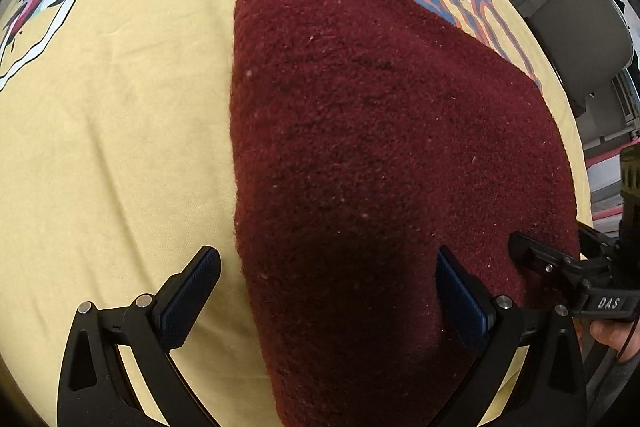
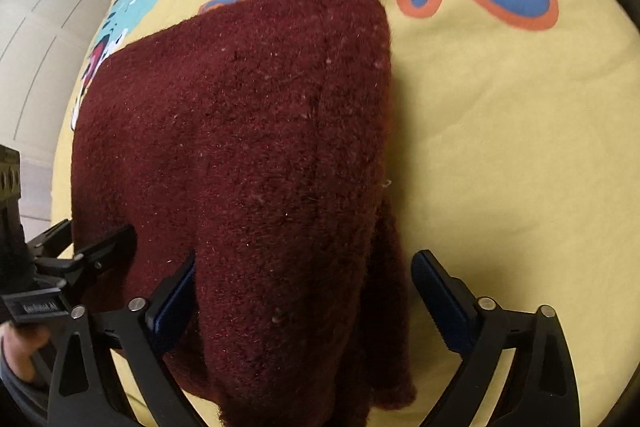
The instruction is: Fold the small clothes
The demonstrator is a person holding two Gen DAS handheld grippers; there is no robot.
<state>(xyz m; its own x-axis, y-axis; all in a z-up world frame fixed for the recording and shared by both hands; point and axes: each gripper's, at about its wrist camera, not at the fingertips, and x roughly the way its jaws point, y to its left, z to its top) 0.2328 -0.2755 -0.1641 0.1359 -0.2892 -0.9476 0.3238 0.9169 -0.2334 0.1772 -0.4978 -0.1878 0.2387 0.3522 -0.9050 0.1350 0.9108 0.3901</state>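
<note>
Your garment (image 1: 392, 155) is a dark red fuzzy knit, folded into a flat slab. It lies on a yellow sheet (image 1: 120, 155) printed with white script, blue-and-orange letters and a turquoise cartoon figure.

Left gripper (image 1: 328, 291): your fingers stand spread wide and pinch nothing. The left pad (image 1: 188, 299) hangs over bare sheet just beside the garment's left edge. The right pad (image 1: 460, 299) hangs over the knit near its near-right corner. Whether either pad touches the surface cannot be told.

Right gripper (image 2: 308, 303): your fingers are also spread wide, with nothing pinched. The left pad (image 2: 174, 303) sits over the knit. The right pad (image 2: 440, 303) sits over the sheet just past the garment's right edge, where a lower layer of the knit (image 2: 390, 307) shows beneath the top fold.

Each view shows the other gripper at its edge, close by over the near end of the garment. In the left wrist view a chair (image 1: 580, 39) and furniture stand beyond the sheet.
</note>
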